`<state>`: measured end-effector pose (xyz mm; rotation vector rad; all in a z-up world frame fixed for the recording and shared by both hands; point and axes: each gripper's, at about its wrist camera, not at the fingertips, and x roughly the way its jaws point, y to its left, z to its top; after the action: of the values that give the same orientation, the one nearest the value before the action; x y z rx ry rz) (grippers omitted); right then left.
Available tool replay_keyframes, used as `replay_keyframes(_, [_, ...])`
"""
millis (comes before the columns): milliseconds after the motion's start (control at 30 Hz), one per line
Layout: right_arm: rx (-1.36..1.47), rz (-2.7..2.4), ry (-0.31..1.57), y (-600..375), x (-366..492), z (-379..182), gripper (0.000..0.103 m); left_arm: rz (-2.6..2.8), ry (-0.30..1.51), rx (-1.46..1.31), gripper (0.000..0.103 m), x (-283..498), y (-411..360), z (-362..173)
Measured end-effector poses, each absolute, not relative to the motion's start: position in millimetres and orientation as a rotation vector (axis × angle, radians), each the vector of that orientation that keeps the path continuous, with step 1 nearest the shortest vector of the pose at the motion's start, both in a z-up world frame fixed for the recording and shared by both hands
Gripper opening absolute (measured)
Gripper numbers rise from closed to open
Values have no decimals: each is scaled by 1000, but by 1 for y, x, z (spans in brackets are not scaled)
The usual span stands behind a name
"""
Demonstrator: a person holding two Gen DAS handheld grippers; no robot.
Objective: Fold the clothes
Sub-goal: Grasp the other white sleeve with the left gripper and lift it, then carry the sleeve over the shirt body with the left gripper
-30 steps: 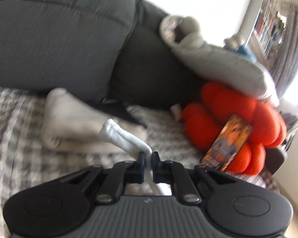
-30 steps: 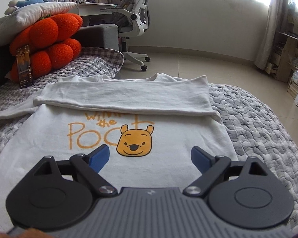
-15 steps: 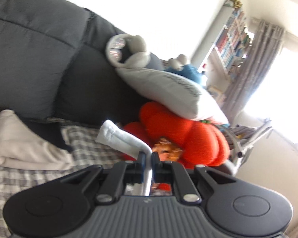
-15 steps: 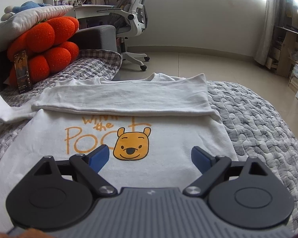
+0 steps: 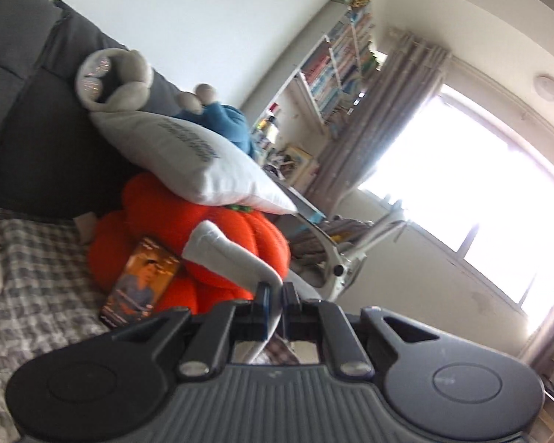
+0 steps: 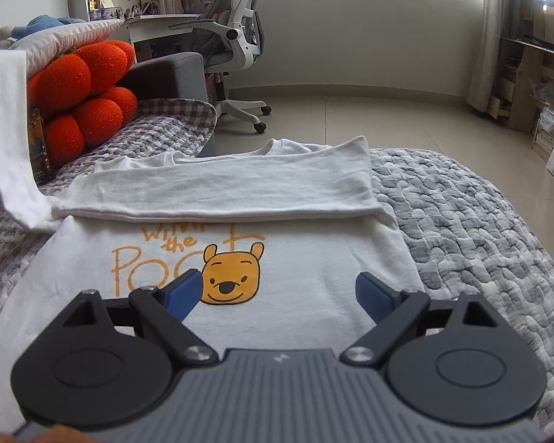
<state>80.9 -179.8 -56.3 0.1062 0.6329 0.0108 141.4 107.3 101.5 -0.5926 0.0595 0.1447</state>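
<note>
A white T-shirt with a yellow bear print lies flat on the grey quilted cover, one sleeve folded across its chest. My right gripper hovers open just above the bear print, with nothing between its blue fingers. My left gripper is shut on the shirt's other sleeve, which sticks up past its fingertips. In the right wrist view that sleeve rises as a white band at the far left, lifted off the bed.
An orange pumpkin cushion with a white pillow on top sits against the dark sofa back. A small book leans on the cushion. A white office chair and desk stand beyond the bed. Shelves line the right wall.
My left gripper has risen and swung right with the sleeve, from the folded clothes by the sofa to the cushion and window. The sleeve now stands lifted at the right view's left edge.
</note>
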Motion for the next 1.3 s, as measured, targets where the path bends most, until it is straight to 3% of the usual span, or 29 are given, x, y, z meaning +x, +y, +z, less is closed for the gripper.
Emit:
replay_keyframes(267, [148,1,626,-189,82,-53,92,29,84,-558,7,158,57,114])
replay_keyframes(633, [266,-23,621,-209,82,-48,92,-80,165,-551,7,171,-5,93])
replay_keyframes(1300, [605,-86,644,-265,78,-45,92,-339,496,-462,7,176,-89,-28])
